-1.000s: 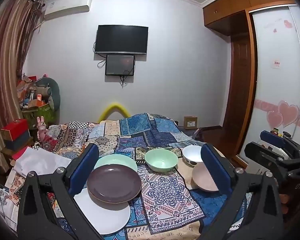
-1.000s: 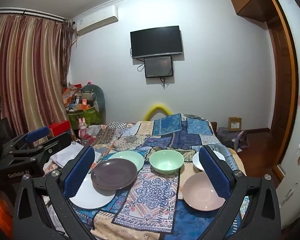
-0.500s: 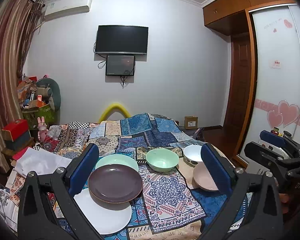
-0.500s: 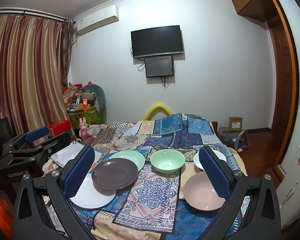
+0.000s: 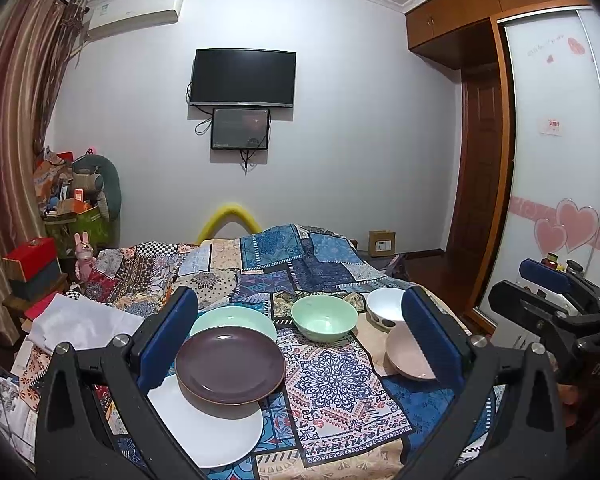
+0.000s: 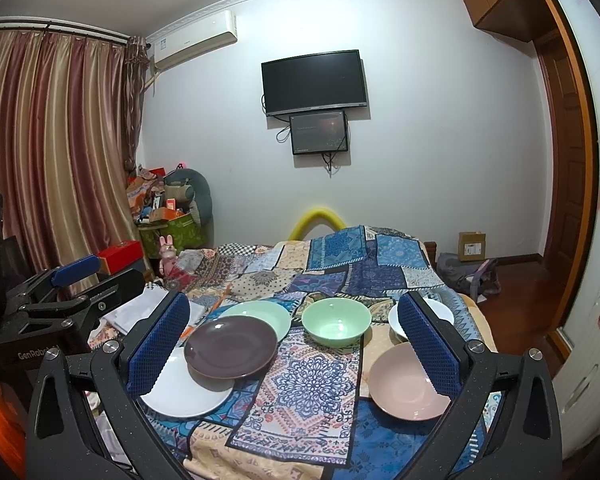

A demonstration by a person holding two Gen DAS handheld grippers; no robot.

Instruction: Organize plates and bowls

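A dark brown plate lies over a white plate and a light green plate on the patterned cloth. A green bowl, a white bowl and a pink bowl stand to the right. My left gripper and right gripper are both open and empty, held above the near edge of the table.
The cloth-covered table runs into a quilt-covered bed behind it. White folded cloth lies at left. Clutter and boxes stand by the curtain. A wardrobe and radiator are at right.
Both views have shifted very slightly; the dishes and both open grippers stay as they were.
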